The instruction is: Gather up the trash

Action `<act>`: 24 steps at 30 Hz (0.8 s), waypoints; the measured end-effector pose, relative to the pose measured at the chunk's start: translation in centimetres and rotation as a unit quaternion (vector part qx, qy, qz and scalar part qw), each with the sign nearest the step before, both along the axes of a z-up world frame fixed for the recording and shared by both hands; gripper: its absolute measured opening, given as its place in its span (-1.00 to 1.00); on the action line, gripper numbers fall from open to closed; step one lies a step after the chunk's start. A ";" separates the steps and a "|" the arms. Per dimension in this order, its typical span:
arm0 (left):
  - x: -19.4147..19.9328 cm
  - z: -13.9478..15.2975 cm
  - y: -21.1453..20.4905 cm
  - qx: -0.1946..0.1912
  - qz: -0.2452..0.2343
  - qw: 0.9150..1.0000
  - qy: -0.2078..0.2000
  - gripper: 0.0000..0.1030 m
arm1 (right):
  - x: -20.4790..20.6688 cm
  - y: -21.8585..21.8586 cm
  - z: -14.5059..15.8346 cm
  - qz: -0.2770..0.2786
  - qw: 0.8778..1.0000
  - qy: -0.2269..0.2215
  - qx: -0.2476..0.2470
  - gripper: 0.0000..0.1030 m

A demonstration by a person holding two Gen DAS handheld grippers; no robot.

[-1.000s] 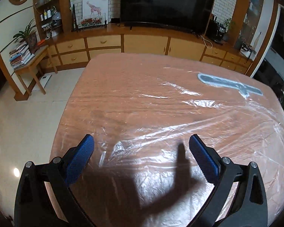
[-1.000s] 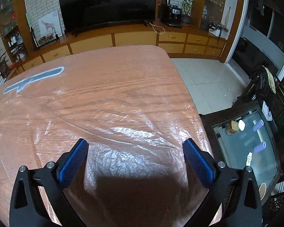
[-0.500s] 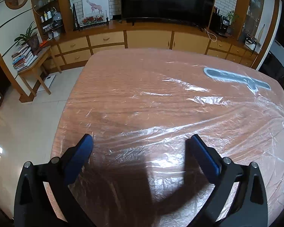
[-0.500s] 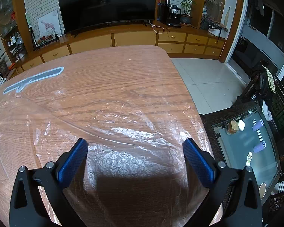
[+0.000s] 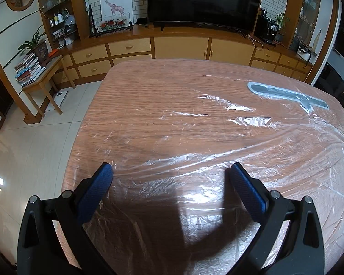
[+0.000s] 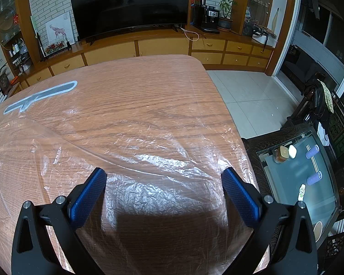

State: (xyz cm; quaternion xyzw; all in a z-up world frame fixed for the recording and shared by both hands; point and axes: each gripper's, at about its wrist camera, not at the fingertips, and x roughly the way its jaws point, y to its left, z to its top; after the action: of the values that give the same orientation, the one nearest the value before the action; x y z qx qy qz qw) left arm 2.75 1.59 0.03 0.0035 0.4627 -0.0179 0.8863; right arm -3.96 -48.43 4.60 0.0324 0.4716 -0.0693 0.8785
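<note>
A large sheet of clear crinkled plastic film (image 5: 217, 151) lies spread over the round wooden table (image 5: 149, 91); it also shows in the right wrist view (image 6: 149, 160). A grey-blue printed mark (image 5: 286, 94) sits on the film at the far side, also in the right wrist view (image 6: 41, 96). My left gripper (image 5: 169, 174) is open and empty above the film near the table's left front. My right gripper (image 6: 164, 178) is open and empty above the film near the right front edge.
A long wooden cabinet (image 5: 181, 45) with a dark TV (image 5: 204, 0) runs along the back wall. A small side table with books (image 5: 34, 73) stands left. A dark glass-topped table (image 6: 305, 174) with small items stands right of the table. Tiled floor (image 6: 252, 91) surrounds it.
The left view has swung back and tilted so more of the room shows; the film has rippled and lifted a little in a fold. The right gripper has hardly moved.
</note>
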 end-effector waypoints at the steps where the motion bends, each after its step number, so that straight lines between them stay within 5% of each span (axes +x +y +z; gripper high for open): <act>1: 0.0 0.0 0.0 0.000 0.000 1.000 0.000 0.97 | 0.1 0.0 0.0 0.000 1.000 0.000 0.000 0.93; 24: 0.1 -0.1 1.1 0.000 0.002 1.000 0.000 0.97 | 0.0 0.0 0.0 0.000 1.000 0.000 0.000 0.93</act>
State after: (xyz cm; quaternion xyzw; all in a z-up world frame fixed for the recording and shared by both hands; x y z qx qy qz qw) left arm 2.83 2.71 -0.06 0.0024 0.4629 -0.0161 0.8862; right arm -3.94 -48.42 4.61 0.0324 0.4716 -0.0693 0.8785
